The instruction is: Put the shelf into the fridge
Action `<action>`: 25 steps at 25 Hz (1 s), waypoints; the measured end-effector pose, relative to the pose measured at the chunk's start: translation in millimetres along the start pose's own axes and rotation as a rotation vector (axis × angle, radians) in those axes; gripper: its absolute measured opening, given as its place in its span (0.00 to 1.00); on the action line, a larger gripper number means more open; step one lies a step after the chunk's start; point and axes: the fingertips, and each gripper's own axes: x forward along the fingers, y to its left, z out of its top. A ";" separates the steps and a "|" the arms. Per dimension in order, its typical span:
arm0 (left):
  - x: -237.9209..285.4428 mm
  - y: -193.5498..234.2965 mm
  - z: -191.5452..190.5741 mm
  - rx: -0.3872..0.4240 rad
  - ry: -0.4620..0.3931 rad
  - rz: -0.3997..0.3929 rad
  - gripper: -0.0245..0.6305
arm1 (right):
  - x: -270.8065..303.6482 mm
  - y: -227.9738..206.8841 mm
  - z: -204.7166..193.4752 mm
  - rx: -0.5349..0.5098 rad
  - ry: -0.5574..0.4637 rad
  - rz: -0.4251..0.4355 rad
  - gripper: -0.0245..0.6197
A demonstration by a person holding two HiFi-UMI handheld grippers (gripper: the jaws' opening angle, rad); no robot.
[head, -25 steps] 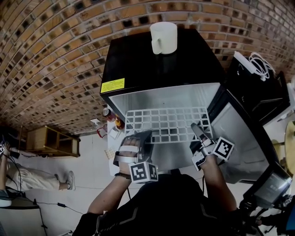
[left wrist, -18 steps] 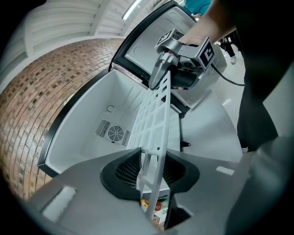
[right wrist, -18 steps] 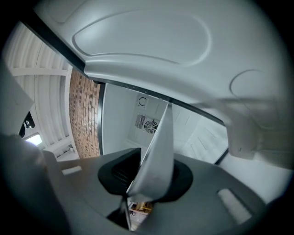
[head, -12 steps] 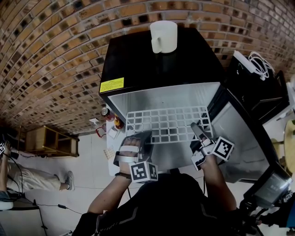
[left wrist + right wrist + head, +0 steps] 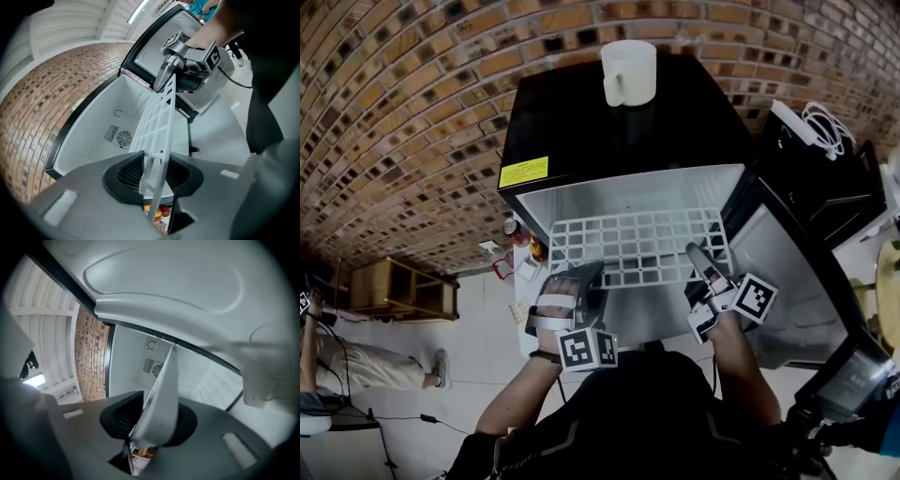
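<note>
Spanning fridge (image 5: 609,141) sideways, level shelf (image 5: 637,246) — clamped by left hand-held gripper (image 5: 586,276) and, seemingly, right hand-held gripper (image 5: 697,257).

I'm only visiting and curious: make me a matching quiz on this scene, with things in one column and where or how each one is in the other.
Things:
1. shelf
2. mug
3. label
4. fridge door

Place, colour or state:
A. swung open
B. yellow
C. standing on top of the fridge
D. held at the fridge's opening

Pairs: 1-D, 2-C, 3-B, 4-A
</note>
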 end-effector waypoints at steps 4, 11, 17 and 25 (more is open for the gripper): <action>2.4 2.3 -0.7 -0.009 0.003 -0.004 0.20 | 4.4 -1.4 2.1 0.000 0.014 -0.015 0.18; 6.2 2.6 1.4 -0.032 -0.011 -0.009 0.20 | 7.4 -8.5 7.2 0.019 0.002 -0.038 0.17; 13.5 3.2 3.4 -0.035 -0.011 -0.012 0.21 | 13.0 -22.7 15.9 0.008 -0.026 -0.108 0.17; 31.5 8.9 -3.6 -0.033 -0.006 0.013 0.20 | 31.5 -21.2 24.2 0.047 -0.111 -0.128 0.17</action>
